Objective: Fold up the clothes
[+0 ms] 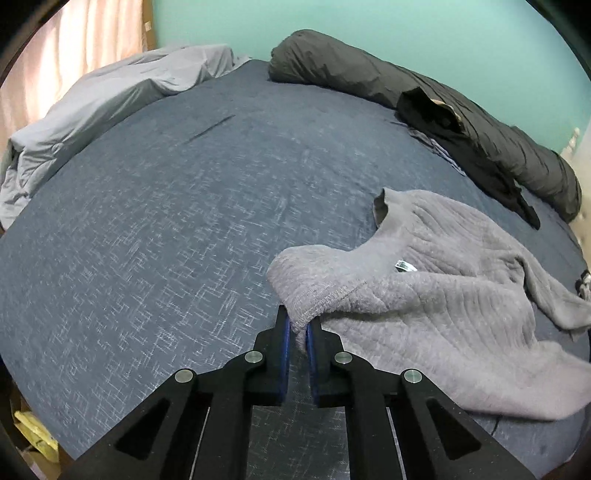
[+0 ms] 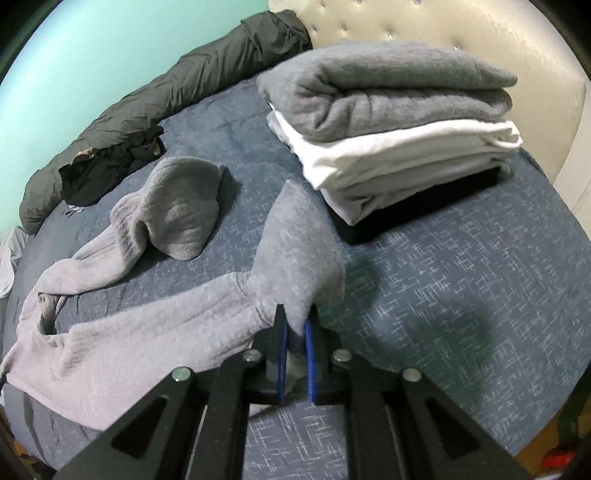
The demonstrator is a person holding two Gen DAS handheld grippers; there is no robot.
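Note:
A light grey ribbed knit sweater (image 1: 443, 280) lies rumpled on the blue bedspread (image 1: 166, 229), to the right in the left wrist view. My left gripper (image 1: 298, 325) is shut on a bunched edge of it, lifted a little off the bed. In the right wrist view the same sweater (image 2: 129, 325) spreads to the left, one sleeve curled at the back. My right gripper (image 2: 295, 321) is shut on another corner of it, which stands up above the fingers.
A stack of folded clothes (image 2: 391, 122), grey on white on black, sits by the cream headboard (image 2: 480, 33). A dark rolled duvet (image 1: 424, 96) with a black garment (image 1: 461, 147) lines the teal wall. A pale grey blanket (image 1: 92, 110) lies far left.

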